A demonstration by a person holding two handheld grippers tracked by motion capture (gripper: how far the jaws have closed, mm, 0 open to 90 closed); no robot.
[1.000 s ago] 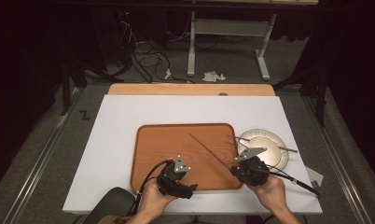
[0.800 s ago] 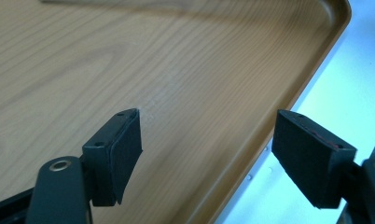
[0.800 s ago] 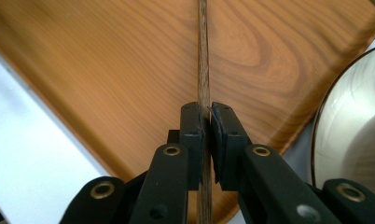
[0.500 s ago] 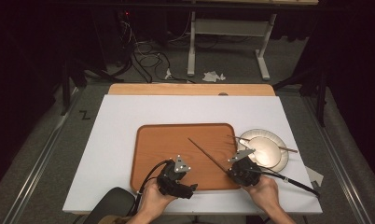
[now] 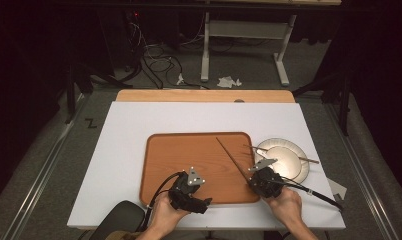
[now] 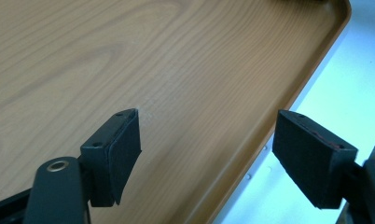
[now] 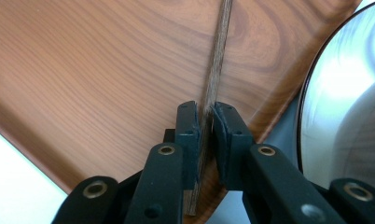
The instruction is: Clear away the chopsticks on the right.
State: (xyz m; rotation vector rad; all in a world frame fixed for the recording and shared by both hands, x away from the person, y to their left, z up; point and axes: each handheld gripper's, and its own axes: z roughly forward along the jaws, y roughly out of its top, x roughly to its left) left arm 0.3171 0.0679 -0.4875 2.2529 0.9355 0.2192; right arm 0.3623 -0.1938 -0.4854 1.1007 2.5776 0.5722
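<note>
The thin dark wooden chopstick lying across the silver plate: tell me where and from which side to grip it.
Grip the thin dark wooden chopstick at its right end, which overhangs the round silver plate. Probably come from the right, jaws across its length; there the rim seems to hold it off the white table.

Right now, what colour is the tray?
Reddish-brown wood grain on the tray, clearest in the right gripper view.

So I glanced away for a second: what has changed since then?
The right gripper, shut on a chopstick, has carried it slightly left over the tray. The left gripper stays open over the tray's near edge; the plate and the chopstick across it haven't moved.
</note>
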